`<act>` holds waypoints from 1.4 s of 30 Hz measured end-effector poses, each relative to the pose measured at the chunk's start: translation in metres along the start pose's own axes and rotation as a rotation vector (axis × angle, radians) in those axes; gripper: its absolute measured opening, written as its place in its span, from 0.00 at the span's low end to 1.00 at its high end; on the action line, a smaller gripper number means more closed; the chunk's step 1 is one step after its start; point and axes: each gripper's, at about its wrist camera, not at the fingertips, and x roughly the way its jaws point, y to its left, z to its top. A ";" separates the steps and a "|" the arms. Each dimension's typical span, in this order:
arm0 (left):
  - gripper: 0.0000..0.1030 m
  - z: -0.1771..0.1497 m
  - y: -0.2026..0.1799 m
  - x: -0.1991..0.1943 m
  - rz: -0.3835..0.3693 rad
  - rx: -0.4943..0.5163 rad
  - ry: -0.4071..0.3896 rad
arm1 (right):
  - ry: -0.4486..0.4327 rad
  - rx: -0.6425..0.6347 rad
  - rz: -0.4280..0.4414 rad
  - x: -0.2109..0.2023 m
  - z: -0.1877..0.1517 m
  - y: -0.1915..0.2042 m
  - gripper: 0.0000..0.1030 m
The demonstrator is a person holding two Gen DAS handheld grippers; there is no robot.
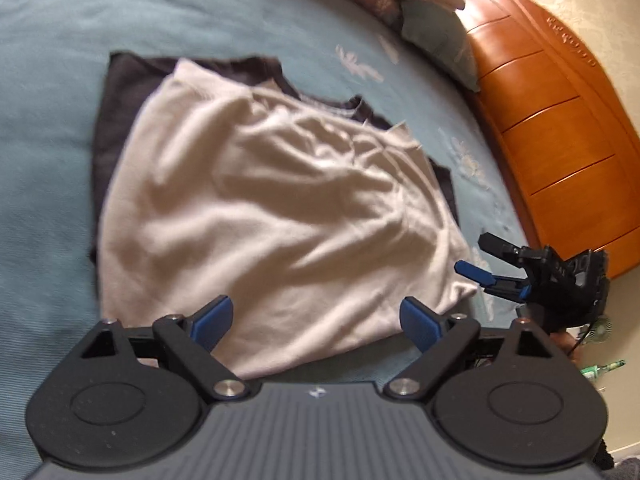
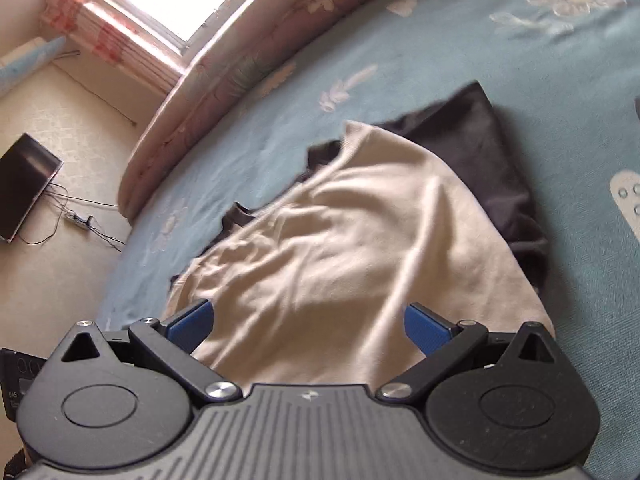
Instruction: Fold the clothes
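A beige garment (image 1: 276, 216) lies rumpled on top of a folded dark garment (image 1: 120, 120) on the bed. My left gripper (image 1: 316, 322) is open and empty just above the beige garment's near edge. My right gripper (image 2: 310, 324) is open and empty over the same beige garment (image 2: 340, 248), with the dark garment (image 2: 492, 160) beyond it. The right gripper also shows in the left wrist view (image 1: 476, 258), open beside the beige garment's right corner.
The bed has a blue flowered cover (image 1: 48, 208). A wooden headboard (image 1: 560, 132) and pillows (image 1: 436, 36) stand at the right. In the right wrist view a rolled quilt (image 2: 240, 76) lies along the bed's far edge; a dark panel (image 2: 24, 184) and cables lie on the floor.
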 end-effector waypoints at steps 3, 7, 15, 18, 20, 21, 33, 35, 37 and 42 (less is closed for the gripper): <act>0.86 -0.011 0.005 0.008 0.087 -0.006 -0.028 | -0.007 -0.004 -0.099 0.001 -0.007 -0.023 1.00; 0.86 -0.016 0.013 -0.002 0.107 -0.082 -0.086 | -0.044 0.023 -0.059 -0.025 -0.010 -0.036 1.00; 0.86 -0.004 -0.013 -0.014 0.125 -0.020 -0.147 | -0.118 -0.162 0.024 -0.023 0.049 -0.031 0.82; 0.86 -0.002 -0.015 -0.016 0.097 -0.025 -0.143 | -0.048 -0.107 0.065 0.004 0.075 -0.058 0.72; 0.86 -0.001 -0.016 -0.016 0.085 -0.028 -0.136 | 0.008 -0.096 0.073 0.022 0.088 -0.072 0.71; 0.86 0.000 -0.015 -0.014 0.088 -0.030 -0.131 | 0.029 -0.096 0.089 0.030 0.092 -0.076 0.71; 0.86 0.012 -0.014 0.018 0.124 -0.041 -0.068 | 0.161 -0.029 0.348 0.080 0.127 -0.094 0.71; 0.86 0.012 -0.012 0.020 0.117 -0.044 -0.062 | 0.189 -0.058 0.368 0.068 0.116 -0.096 0.71; 0.86 0.013 -0.010 0.024 0.122 -0.050 -0.055 | 0.201 -0.061 0.385 0.062 0.110 -0.100 0.71; 0.86 0.014 -0.016 0.031 0.113 -0.049 -0.045 | 0.180 -0.022 0.352 0.083 0.122 -0.102 0.40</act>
